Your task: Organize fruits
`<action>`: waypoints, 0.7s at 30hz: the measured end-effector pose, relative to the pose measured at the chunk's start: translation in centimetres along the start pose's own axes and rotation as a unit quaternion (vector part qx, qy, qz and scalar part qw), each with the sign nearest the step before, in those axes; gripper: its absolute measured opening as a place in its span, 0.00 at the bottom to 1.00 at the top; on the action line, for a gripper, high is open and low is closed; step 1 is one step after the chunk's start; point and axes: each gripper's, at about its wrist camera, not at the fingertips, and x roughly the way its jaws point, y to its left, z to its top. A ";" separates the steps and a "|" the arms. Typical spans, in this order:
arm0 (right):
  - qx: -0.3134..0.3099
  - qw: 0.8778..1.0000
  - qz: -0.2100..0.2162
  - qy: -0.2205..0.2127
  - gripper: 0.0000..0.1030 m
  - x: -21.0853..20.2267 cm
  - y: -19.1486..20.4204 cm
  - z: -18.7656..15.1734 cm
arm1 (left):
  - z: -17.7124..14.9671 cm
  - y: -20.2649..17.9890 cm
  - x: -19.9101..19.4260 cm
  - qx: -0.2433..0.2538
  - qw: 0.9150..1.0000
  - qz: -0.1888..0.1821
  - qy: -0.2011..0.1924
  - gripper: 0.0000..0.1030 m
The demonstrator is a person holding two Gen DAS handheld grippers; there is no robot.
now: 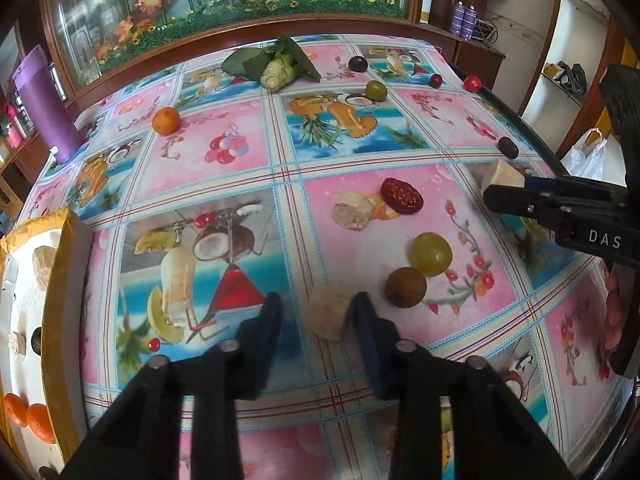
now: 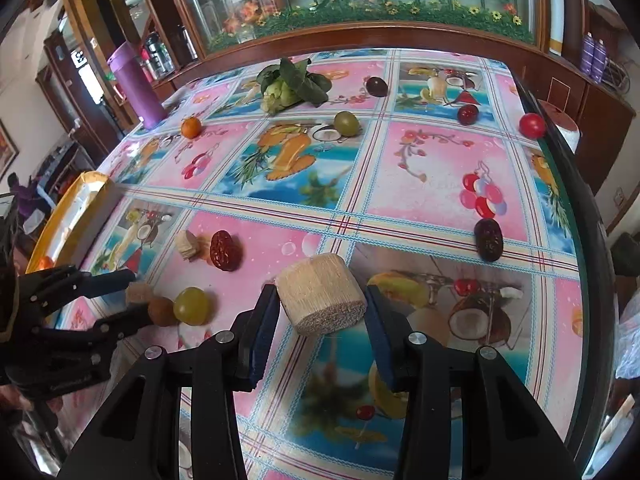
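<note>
While much fruit lies loose on the worktop [image 2: 420,184], the job looks barely begun.
Tray: yellow-rimmed tray [image 1: 60,264] at the left edge holds two oranges [image 1: 28,420] and a few small pieces.
Left hand-held gripper [image 1: 316,312]: open around a pale cut chunk [image 1: 330,312].
Right hand-held gripper [image 2: 320,304]: jaws beside a cut cane piece [image 2: 320,294]; grip unclear.
Left to sort: green grapes [image 1: 431,252], red date [image 1: 401,196], orange [image 1: 166,121], far tomato [image 2: 532,125].
</note>
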 end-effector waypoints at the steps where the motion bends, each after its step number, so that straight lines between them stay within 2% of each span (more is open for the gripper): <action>1: 0.002 1.000 -0.001 0.000 0.41 -0.1 0.0 0.0 | 0.0 0.3 0.0 -0.004 1.000 -0.001 0.000 0.27; 2: 0.005 1.000 -0.001 -0.001 0.41 -0.2 0.0 0.0 | 0.0 0.6 -0.1 -0.010 1.000 -0.003 0.002 0.23; 6: 0.005 1.000 -0.005 -0.003 0.41 -0.7 0.4 -0.3 | -0.7 1.8 -0.7 -0.050 0.999 -0.020 0.005 0.23; 16: -0.003 1.000 -0.006 -0.009 0.41 -3.2 2.2 -2.1 | -4.4 2.4 -4.2 -0.088 0.995 -0.040 0.001 0.23; 21: -0.009 1.000 -0.001 -0.006 0.41 -4.2 3.7 -4.0 | -6.0 2.1 -5.9 -0.091 0.995 -0.034 -0.006 0.23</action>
